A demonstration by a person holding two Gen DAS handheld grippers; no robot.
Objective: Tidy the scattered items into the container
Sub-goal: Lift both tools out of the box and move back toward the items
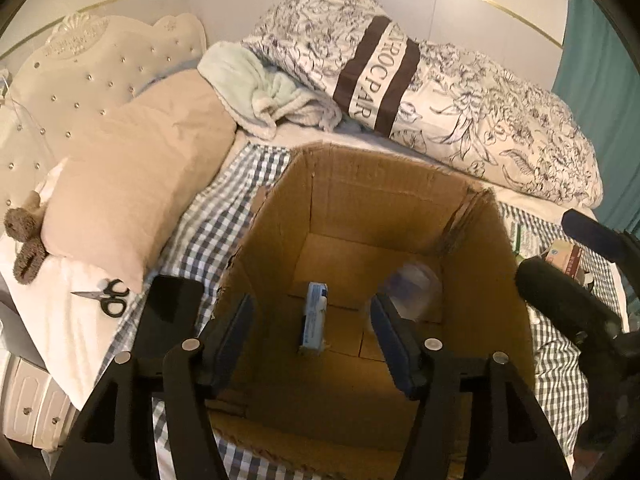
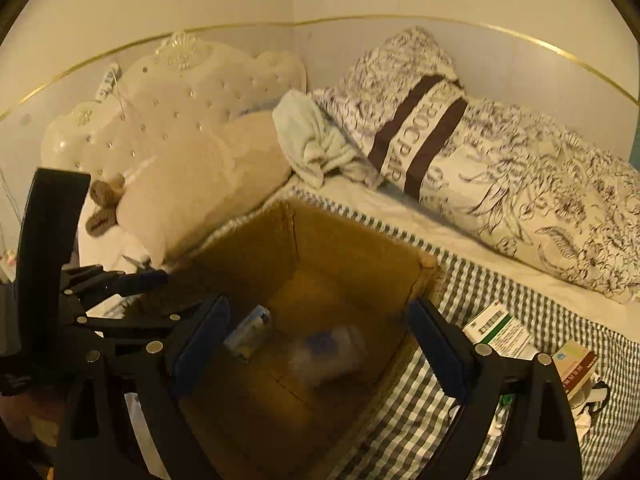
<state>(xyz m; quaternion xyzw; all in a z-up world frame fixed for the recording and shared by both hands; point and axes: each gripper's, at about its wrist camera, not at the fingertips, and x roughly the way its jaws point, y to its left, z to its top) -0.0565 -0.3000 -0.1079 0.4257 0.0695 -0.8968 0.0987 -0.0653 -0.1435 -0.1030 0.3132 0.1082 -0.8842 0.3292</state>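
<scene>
An open cardboard box (image 1: 360, 184) stands on the checked bedsheet; it also shows in the right wrist view (image 2: 352, 248). Inside lie a small blue and white carton (image 1: 315, 316) (image 2: 248, 330) and a blurred clear plastic item (image 1: 416, 288) (image 2: 328, 350). My left gripper (image 1: 314, 320) is open and empty above the box opening. My right gripper (image 2: 320, 332) is open and empty above the box too. Black scissors (image 1: 108, 296) lie on the white sheet to the left. Small medicine boxes (image 2: 500, 330) lie on the sheet to the right.
A beige pillow (image 1: 132, 196) and a brown plush toy (image 1: 24, 240) lie at the left. A floral duvet (image 1: 480, 120) and a pale towel (image 1: 264, 92) lie behind the box. A black flat object (image 1: 172, 300) rests beside the box's left wall.
</scene>
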